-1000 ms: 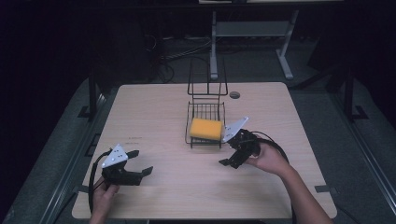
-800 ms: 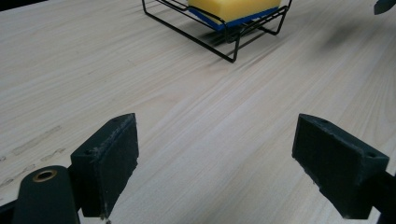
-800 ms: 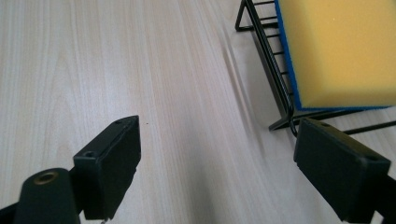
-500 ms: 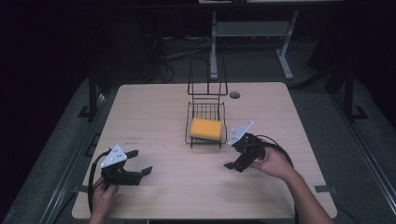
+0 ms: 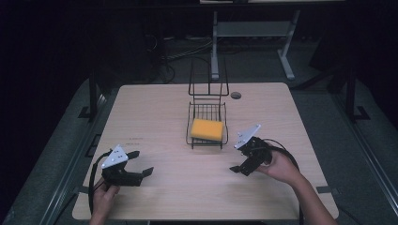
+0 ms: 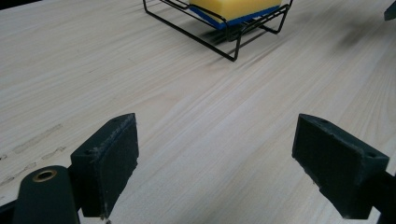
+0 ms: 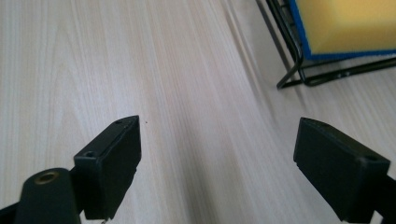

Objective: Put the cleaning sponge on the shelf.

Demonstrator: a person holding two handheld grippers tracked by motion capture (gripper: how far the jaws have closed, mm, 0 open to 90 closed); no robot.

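A yellow sponge [image 5: 207, 129] with a blue underside lies in the low tray of a black wire rack [image 5: 207, 110] at the table's middle. My left gripper [image 5: 141, 162] rests near the front left, open and empty, its jaws pointing right toward the rack. In the left gripper view the open jaws [image 6: 222, 163] frame bare wood, with the rack [image 6: 224, 35] and sponge [image 6: 233, 7] farther off. My right gripper [image 5: 236, 157] is open and empty just right of and below the rack. In the right gripper view its gripper [image 7: 219, 168] has the rack [image 7: 299, 65] and sponge [image 7: 345, 23] at upper right.
The light wooden table [image 5: 155, 112] has a small round hole [image 5: 236, 95] behind the rack. The rack's tall wire back [image 5: 208, 77] rises at its far side. A metal stand [image 5: 216, 47] and cables lie on the dark floor beyond the table.
My right gripper has drawn back from the rack's right side, down toward the front edge. The left gripper has hardly moved.
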